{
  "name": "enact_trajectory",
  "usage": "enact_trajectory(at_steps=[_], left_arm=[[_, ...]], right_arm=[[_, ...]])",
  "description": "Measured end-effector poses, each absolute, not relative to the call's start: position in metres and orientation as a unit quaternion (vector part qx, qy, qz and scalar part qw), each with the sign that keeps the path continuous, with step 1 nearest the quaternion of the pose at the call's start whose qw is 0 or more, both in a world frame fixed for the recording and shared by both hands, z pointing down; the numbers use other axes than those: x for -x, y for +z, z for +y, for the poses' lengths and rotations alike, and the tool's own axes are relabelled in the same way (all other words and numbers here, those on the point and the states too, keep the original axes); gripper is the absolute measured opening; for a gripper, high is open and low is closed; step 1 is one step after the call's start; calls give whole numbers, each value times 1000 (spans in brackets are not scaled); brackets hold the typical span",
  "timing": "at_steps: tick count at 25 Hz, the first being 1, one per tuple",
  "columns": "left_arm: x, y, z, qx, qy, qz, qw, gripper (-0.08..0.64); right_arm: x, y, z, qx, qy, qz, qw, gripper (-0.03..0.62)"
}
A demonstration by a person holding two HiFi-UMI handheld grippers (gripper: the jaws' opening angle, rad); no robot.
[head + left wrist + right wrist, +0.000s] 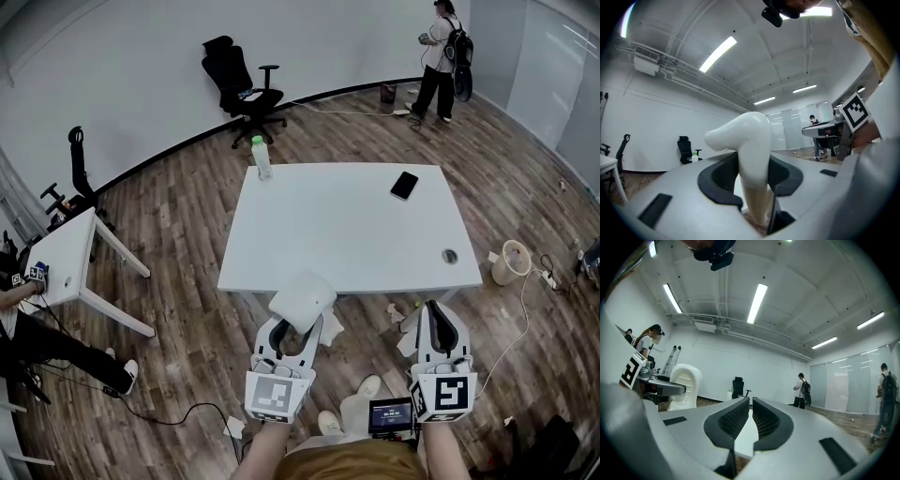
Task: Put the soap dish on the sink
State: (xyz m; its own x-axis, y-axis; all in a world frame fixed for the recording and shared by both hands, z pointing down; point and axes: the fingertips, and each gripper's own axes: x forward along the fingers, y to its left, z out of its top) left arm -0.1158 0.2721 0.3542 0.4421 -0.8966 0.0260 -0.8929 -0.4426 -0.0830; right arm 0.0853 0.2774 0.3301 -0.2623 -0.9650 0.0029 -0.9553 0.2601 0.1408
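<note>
The soap dish [302, 300] is a white, rounded, ribbed piece. My left gripper [298, 328] is shut on its lower edge and holds it upright just before the near edge of the white table [337, 234]. In the left gripper view the soap dish [749, 140] stands between the black pads [719, 180], which press on it from both sides. My right gripper [439, 311] is beside it to the right, shut with nothing in it. In the right gripper view its jaws [751, 416] nearly touch, and the soap dish [685, 385] shows at the left. No sink is in view.
On the table stand a clear bottle with a green cap [262, 157] at the far left corner and a black phone [404, 185] at the far right. A black office chair [246, 89] stands behind. A small white table [70, 258] is at the left. A person [439, 56] stands far back.
</note>
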Motion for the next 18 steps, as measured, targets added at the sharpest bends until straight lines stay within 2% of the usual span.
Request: enact_trajectory(at_steps=[18], left_arm=[[84, 361, 123, 840, -55, 540, 22, 148]], right_arm=[[-112, 351, 119, -579, -13, -815, 34, 11]])
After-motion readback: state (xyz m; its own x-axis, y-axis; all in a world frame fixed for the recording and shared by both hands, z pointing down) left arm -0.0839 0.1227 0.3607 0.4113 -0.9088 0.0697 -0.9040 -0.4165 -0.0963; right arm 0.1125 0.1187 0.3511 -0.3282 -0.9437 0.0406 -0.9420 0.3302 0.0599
